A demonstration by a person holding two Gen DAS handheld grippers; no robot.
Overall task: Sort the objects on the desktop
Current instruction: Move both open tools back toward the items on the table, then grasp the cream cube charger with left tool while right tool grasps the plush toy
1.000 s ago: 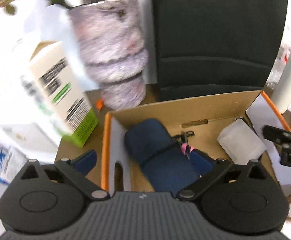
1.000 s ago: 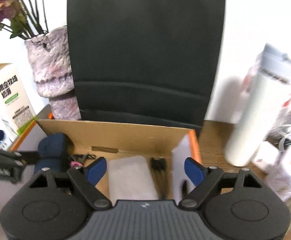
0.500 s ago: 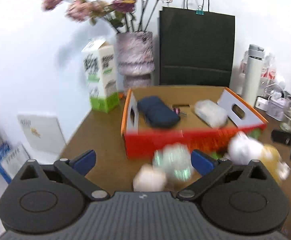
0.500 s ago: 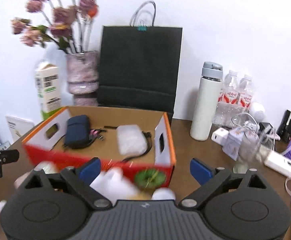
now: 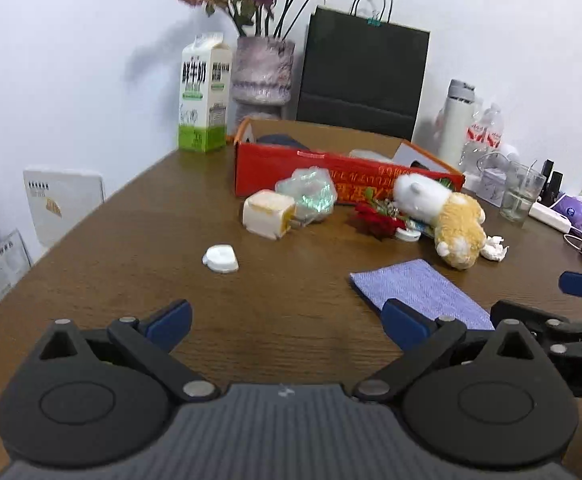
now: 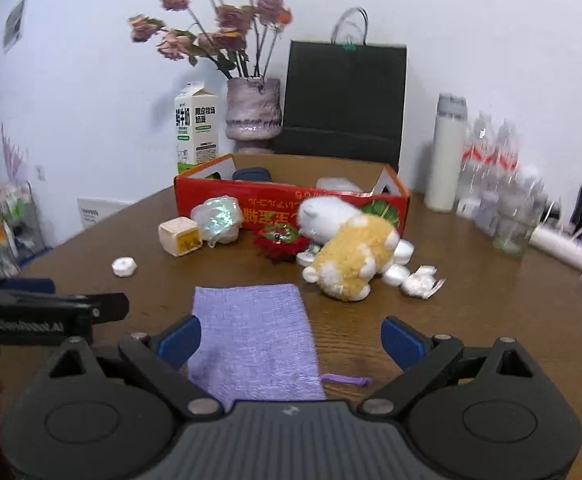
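The left gripper (image 5: 287, 322) hovered over the brown wooden worktop (image 5: 139, 248), its blue-tipped fingers (image 5: 169, 320) spread wide and holding nothing. The right gripper (image 6: 291, 340) was likewise wide apart and empty, with its blue-tipped fingers (image 6: 401, 342) above the near edge of the worktop.

Between the right fingers, reaching under the left-hand one, lay a flat lilac fabric pouch (image 6: 253, 330) with a thin purple drawstring (image 6: 345, 380) trailing at its near corner. In the left wrist view the pouch sat just ahead of the right-hand finger.

Ahead of the left fingers, a small white rounded case (image 5: 221, 258) lay alone on the worktop. Farther on stood a cream and yellow cube-shaped plug adapter (image 5: 267, 214), touching a crumpled iridescent plastic bag (image 5: 309, 194).

Ahead of the right fingers, a white and tan plush animal (image 6: 349, 256) lay on its side, with small white round packets (image 6: 413, 278) beside it and a red decorative flower (image 6: 279, 242) at its left.

Beyond these stood an open red and orange cardboard box (image 6: 291, 204) containing a dark blue pouch (image 5: 281, 142) and a white packet (image 6: 337, 184).

Farthest off, against the wall, were a green and white milk carton (image 5: 205, 94), a mottled pink vase of dried roses (image 5: 263, 70), a black paper carrier bag (image 6: 343, 100) and a white insulated bottle (image 6: 447, 156).
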